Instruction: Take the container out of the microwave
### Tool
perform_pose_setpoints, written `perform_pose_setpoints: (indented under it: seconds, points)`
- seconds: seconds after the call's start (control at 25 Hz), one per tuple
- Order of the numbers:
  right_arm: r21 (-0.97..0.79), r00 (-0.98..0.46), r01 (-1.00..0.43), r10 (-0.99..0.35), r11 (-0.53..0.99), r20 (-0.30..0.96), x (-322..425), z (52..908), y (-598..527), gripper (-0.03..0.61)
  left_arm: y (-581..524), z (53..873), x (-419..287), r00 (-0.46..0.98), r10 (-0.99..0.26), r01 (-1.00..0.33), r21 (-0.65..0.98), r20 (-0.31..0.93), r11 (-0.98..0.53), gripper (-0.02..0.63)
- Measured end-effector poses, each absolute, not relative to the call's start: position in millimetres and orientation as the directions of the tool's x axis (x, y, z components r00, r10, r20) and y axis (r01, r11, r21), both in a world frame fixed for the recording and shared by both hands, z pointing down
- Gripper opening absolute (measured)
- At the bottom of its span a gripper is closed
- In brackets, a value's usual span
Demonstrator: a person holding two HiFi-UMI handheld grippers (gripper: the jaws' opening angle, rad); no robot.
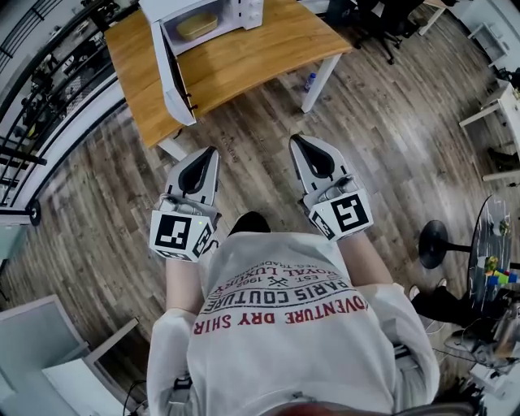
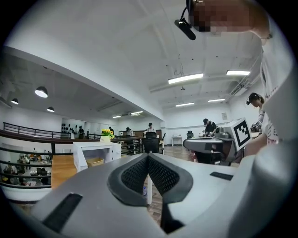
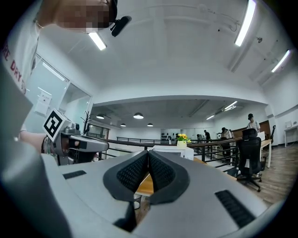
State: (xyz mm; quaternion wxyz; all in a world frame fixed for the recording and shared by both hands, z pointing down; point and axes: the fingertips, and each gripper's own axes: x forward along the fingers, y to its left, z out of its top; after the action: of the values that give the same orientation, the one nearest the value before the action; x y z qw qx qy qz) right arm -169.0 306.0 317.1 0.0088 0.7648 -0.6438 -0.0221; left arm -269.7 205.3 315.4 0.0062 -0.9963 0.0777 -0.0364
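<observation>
A white microwave (image 1: 236,12) stands on the wooden table (image 1: 252,61) ahead of me, its door (image 1: 172,77) swung open toward me. Inside lies a yellowish container (image 1: 197,25), also visible in the left gripper view as a tan container (image 2: 94,161) in the microwave (image 2: 95,149). My left gripper (image 1: 212,151) and right gripper (image 1: 294,140) are held level in front of my body, well short of the table. Both are shut with nothing between the pads (image 2: 138,174) (image 3: 160,173). The right gripper view shows the microwave (image 3: 174,150) just past the jaw tips.
A small bottle (image 1: 309,81) lies on the wood floor by a white table leg (image 1: 318,83). A black railing (image 1: 41,81) runs along the left. Office chairs (image 1: 374,24) stand at the back right, and people work at distant desks.
</observation>
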Motion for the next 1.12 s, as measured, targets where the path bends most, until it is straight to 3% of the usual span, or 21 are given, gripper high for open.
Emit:
perform_pose_setpoints:
  seconds: [0.16,0.28,0.64,1.12]
  points:
    - [0.042,0.234,-0.971,-0.971,-0.236,-0.045,-143,314,313,0.039,205,319,-251,0.986,-0.141,-0.141,-0.003,0.088,-0.990,0.014]
    - [0.056,0.273,-0.960,-0.962,-0.274,-0.029,-120,317,311,0.186,201,321,-236,0.986,-0.139,-0.141,0.010,0.095,-0.990,0.014]
    - [0.026,0.282,-0.959,-0.959,-0.281,0.032,-51,339,257,0.189,147,340,-163,0.986,-0.107,-0.111,0.026,0.129,-0.993,0.014]
    - [0.027,0.266,-0.964,-0.958,-0.264,0.105,78,343,137,0.187,31,350,-13,0.990,-0.058,-0.067,0.067,0.127,-0.995,0.014]
